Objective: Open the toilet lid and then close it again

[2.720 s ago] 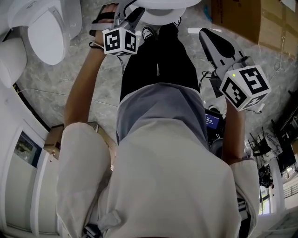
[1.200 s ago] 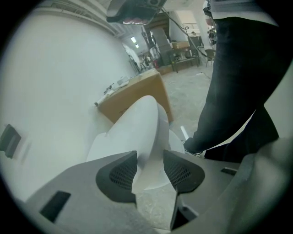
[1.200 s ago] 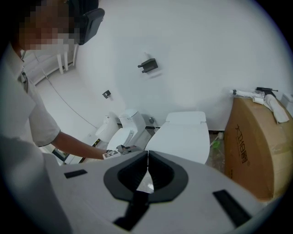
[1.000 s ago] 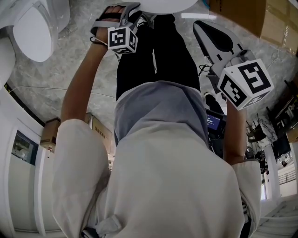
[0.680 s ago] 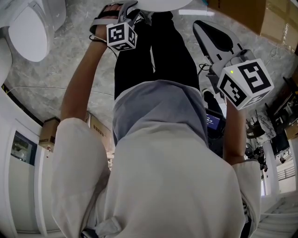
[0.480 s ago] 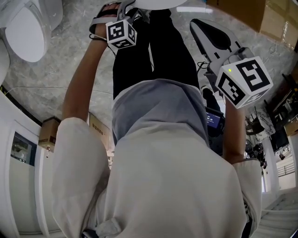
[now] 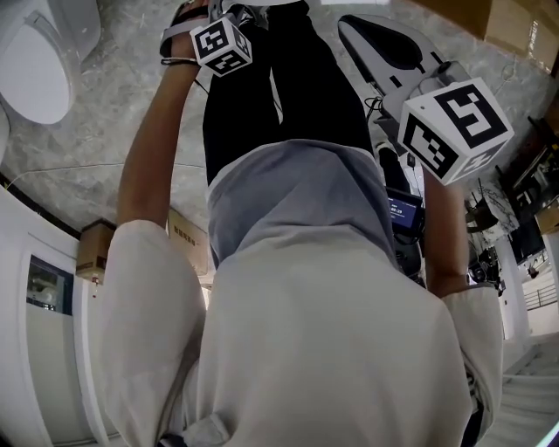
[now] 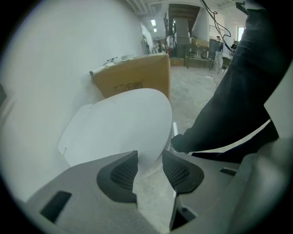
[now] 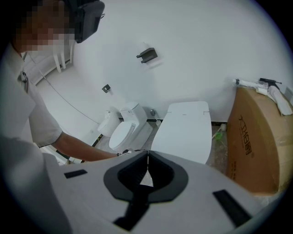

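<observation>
From the head camera, a person in a pale grey shirt [image 7: 306, 332] and black trousers [image 7: 262, 96] stands on a grey marbled stone floor [image 7: 113, 122], arms stretched forward. The left gripper [image 7: 234, 12] reaches to the frame's top edge. The right gripper [image 7: 358, 35] hangs apart at the right. A second white ceramic toilet [image 7: 35, 74] sits at upper left.

Along the left gripper's jaws, the white oval plastic toilet lid [image 8: 119, 128] fills the middle, against a white wall [image 8: 55, 59] and in front of a large brown cardboard box [image 8: 132, 82]. The jaws are parted and released. The lid's rounded rim lies across the gap at the tips of the dark ribbed pads [image 8: 120, 176], with bare floor showing below it. How far down the lid sits cannot be made out. The trouser leg crosses the right side.

From the right gripper's camera, its jaws are clenched, pad against pad, on nothing. The lid slopes just beyond them, squared end toward the wall, the cardboard box to its right and the second toilet to its left. A bare forearm [image 9: 82, 148] reaches in from the left toward the lid.
</observation>
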